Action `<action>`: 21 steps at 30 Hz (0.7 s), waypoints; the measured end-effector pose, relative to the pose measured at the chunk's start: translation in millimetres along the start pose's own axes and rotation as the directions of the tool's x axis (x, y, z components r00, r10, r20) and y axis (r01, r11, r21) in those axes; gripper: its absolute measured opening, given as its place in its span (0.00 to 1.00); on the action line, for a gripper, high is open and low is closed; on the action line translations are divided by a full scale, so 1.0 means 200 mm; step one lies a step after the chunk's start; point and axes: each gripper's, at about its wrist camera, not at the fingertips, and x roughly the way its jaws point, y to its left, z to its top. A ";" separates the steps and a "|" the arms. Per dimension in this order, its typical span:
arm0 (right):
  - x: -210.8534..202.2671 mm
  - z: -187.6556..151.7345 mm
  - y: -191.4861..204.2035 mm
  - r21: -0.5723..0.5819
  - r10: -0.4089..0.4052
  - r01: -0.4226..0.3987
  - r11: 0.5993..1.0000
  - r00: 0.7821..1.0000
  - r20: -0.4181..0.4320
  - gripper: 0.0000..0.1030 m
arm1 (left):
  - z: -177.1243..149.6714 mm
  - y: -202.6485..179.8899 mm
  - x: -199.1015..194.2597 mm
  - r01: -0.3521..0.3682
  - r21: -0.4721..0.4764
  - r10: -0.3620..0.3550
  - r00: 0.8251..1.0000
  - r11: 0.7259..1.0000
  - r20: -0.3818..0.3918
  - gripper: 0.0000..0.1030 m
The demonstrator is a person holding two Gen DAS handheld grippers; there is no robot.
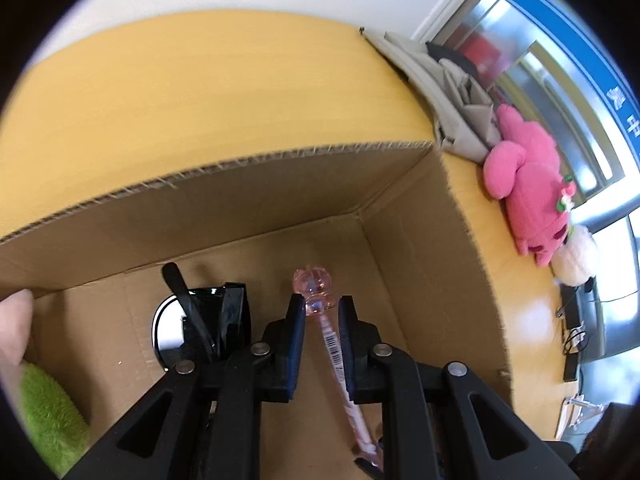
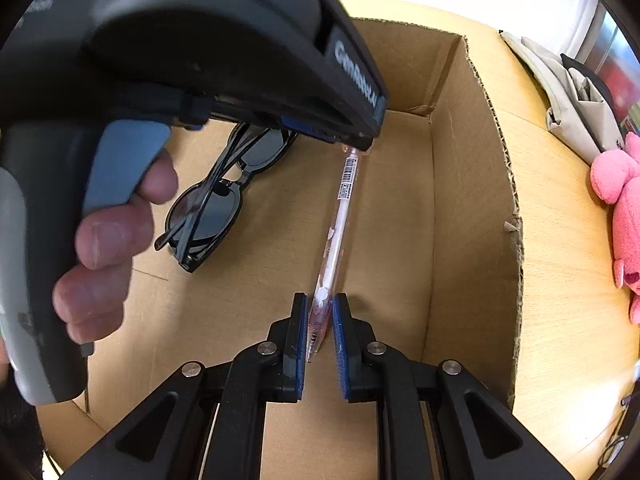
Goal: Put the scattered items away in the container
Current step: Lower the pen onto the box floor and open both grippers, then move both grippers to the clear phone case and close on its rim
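Note:
A clear pink pen [image 2: 340, 216] with a barcode label lies inside the open cardboard box [image 2: 476, 184]. My right gripper [image 2: 320, 306] is shut on the pen's near end. My left gripper [image 1: 319, 308] straddles the pen's far end [image 1: 334, 344] with its jaws a little apart; the pen's round pink cap [image 1: 310, 282] sticks out past the fingertips. The left gripper's body also fills the upper left of the right wrist view [image 2: 224, 60]. Black folded sunglasses [image 2: 224, 196] lie on the box floor left of the pen, and show in the left wrist view [image 1: 200, 320].
The box [image 1: 400, 184] stands on a yellow wooden table [image 1: 200, 92]. A green fuzzy item [image 1: 48, 408] lies in the box's left corner. A pink plush toy [image 1: 528, 184], a white plush [image 1: 576, 260] and a grey bag [image 1: 452, 92] lie on the table right of the box.

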 end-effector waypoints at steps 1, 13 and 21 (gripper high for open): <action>-0.01 -0.01 0.00 -0.002 -0.003 0.003 1.000 1.000 0.006 0.29 | 0.00 0.00 -0.03 -0.004 -0.003 0.004 1.000 1.000 0.014 0.21; -0.54 -0.24 0.15 -0.065 -0.034 0.050 0.997 0.973 0.229 0.82 | -0.30 -0.18 -0.81 -0.090 0.125 0.052 0.960 0.988 0.276 0.47; -0.93 -0.53 0.40 -0.110 0.038 0.002 0.994 0.933 0.357 0.87 | -0.81 -0.26 -1.40 -0.172 0.146 0.083 0.875 0.974 0.476 0.64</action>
